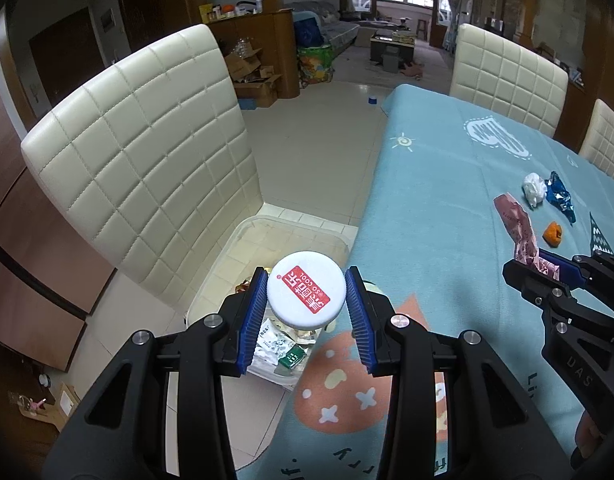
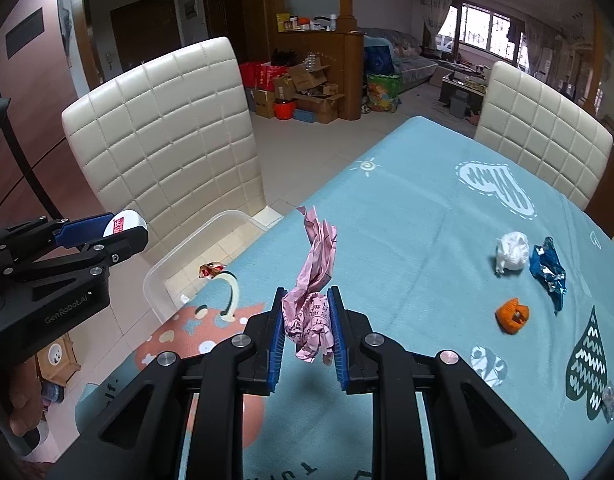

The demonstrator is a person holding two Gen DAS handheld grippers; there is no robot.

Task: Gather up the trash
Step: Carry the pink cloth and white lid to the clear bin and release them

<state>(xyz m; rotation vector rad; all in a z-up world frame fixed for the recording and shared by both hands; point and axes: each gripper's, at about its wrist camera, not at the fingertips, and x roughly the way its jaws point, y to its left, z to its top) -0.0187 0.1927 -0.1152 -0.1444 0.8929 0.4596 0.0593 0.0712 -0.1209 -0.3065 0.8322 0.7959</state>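
Note:
My left gripper (image 1: 306, 295) holds a white cup with a red label (image 1: 306, 289) between its blue pads, above a clear plastic bin (image 1: 243, 240) that holds several wrappers, beside the table edge. It also shows in the right wrist view (image 2: 107, 232). My right gripper (image 2: 307, 320) is shut on a crumpled pink wrapper (image 2: 317, 276), lifted above the blue tablecloth (image 2: 407, 208). On the cloth lie a white paper ball (image 2: 511, 254), a blue foil wrapper (image 2: 549, 272) and an orange peel piece (image 2: 513, 315).
A cream quilted chair (image 1: 147, 160) stands behind the bin. More cream chairs (image 1: 507, 76) stand at the table's far side. Cardboard boxes (image 2: 307, 88) sit on the floor further back. A small red wrapper (image 2: 211, 269) sticks up at the bin's edge.

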